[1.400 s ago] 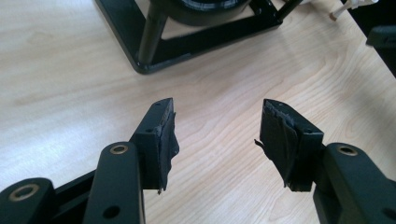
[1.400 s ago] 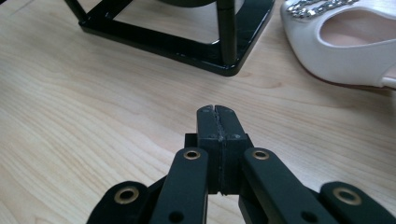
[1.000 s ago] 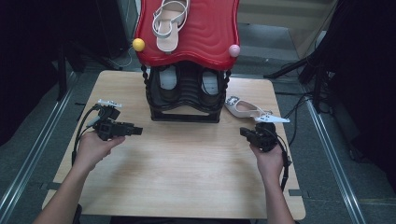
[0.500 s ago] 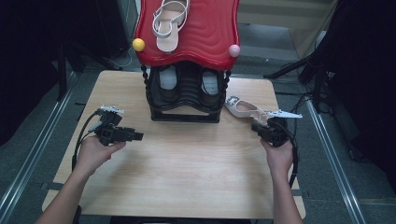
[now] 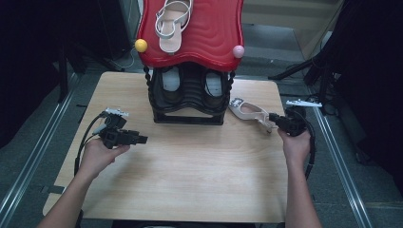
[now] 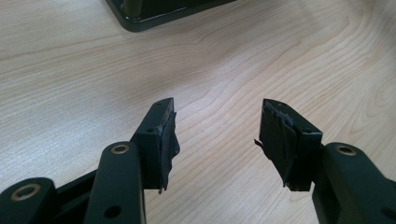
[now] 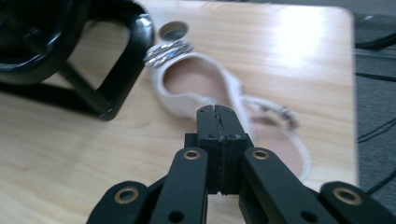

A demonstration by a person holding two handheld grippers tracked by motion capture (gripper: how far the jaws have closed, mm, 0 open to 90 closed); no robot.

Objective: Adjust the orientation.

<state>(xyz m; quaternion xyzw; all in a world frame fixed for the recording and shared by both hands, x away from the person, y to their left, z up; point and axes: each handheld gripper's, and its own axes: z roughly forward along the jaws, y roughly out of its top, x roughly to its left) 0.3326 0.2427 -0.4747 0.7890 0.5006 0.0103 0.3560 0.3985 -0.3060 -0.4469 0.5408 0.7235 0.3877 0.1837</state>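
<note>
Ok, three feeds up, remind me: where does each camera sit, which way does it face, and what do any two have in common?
High view: above the person's side, looking forward and down on the table; forearms, left gripper and right gripper show.
Left gripper view: rides the left gripper, looking over bare wood toward the black rack; jaws apart.
Right gripper view: rides the right gripper, facing the white sandal; jaws together.
Shared: high and right gripper views both show the sandal beside the rack.
</note>
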